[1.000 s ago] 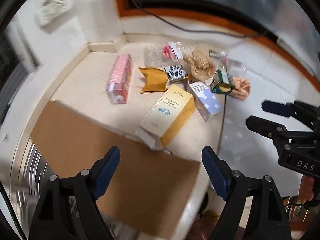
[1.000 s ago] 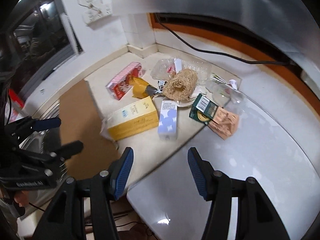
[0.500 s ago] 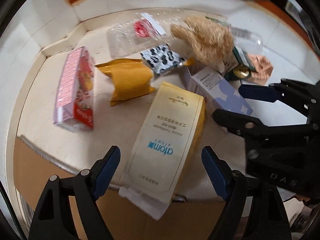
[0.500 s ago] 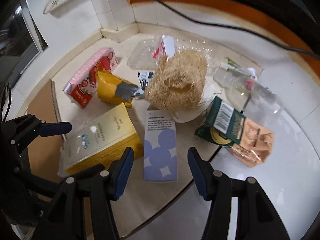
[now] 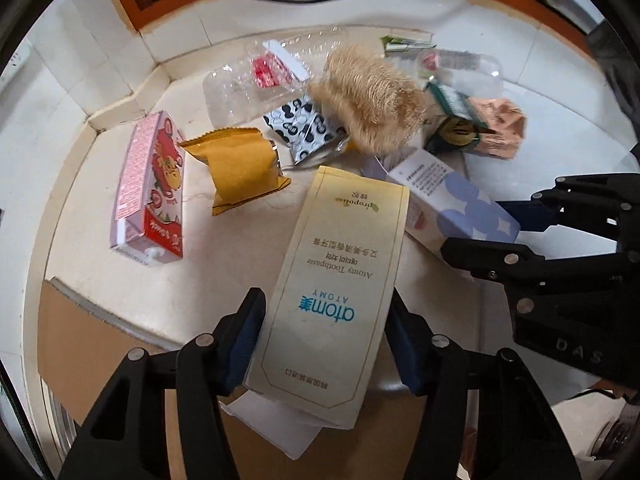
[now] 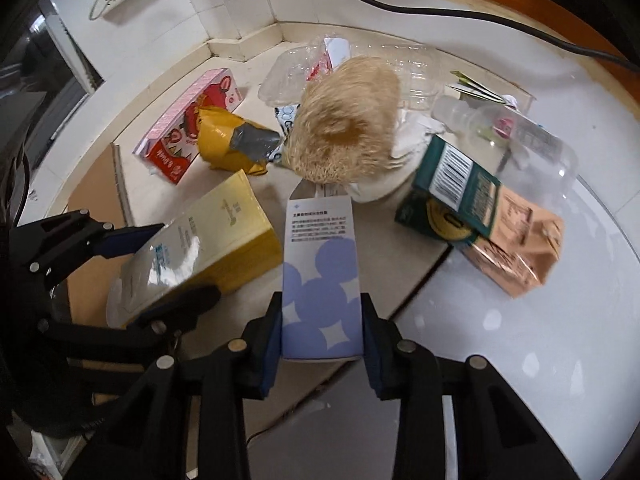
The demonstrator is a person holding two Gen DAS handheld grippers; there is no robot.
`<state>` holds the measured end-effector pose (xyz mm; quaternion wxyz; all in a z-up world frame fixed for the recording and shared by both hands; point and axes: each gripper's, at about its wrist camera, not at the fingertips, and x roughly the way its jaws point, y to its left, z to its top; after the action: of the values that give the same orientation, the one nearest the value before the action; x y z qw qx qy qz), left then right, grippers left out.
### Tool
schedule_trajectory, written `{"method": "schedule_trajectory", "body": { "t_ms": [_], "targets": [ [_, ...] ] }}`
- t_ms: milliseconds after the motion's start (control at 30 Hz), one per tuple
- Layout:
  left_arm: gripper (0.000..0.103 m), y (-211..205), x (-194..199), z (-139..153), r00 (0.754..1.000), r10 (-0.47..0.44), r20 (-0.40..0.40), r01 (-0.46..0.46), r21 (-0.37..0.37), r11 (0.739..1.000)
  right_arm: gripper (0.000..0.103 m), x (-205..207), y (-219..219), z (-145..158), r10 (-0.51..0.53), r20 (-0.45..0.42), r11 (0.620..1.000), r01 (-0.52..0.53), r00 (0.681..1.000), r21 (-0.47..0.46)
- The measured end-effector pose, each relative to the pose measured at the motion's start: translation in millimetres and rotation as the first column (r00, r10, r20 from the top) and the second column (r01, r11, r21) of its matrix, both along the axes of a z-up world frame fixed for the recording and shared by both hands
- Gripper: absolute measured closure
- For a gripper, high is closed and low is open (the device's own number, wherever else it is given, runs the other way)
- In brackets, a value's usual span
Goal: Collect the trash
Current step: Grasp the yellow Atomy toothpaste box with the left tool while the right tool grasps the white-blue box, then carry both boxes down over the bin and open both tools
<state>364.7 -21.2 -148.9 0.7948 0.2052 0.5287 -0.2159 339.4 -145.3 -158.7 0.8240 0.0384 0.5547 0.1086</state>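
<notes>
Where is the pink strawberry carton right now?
The pink strawberry carton lies at the left edge of the litter pile in both wrist views, beside the yellow snack wrapper and just beyond the cardboard sheet.

toothpaste box (image 5: 336, 292): glossy cardboard, cream/yellow
lilac box (image 6: 322, 276): smooth matt card
clear tray (image 5: 248, 84): thin crinkly plastic
fibre wad (image 6: 346, 120): rough, straw-like
yellow wrapper (image 5: 240, 164): shiny foil-plastic
tabletop (image 6: 520, 340): polished, glossy white
flat sheet (image 5: 100, 344): matt brown cardboard
</notes>
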Motion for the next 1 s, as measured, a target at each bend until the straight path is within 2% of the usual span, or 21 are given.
{"method": "schedule_trajectory", "body": {
  "t_ms": [200,600,1000],
  "targets": [
    [0.046,2,-25,32,0.999,0.010,0.044,-0.008,-0.034,0.999,0.068,-30,-17,11,-0.008,0.010,1.000,0.007,1.000,0.023],
    [0.046,-19,-112,106,0.991,0.083,0.106,-0.066,-0.150,0.986,0.069,-113,-67,50,-0.050,0.070,0.996,0.044,0.996,0.077],
    [0.047,-32,-190,123,0.982,0.154,0.110,-0.132,-0.187,0.973,0.069,-188,-93,82,-0.009,0.130,0.995,-0.003,0.992,0.097]
  ]
}}
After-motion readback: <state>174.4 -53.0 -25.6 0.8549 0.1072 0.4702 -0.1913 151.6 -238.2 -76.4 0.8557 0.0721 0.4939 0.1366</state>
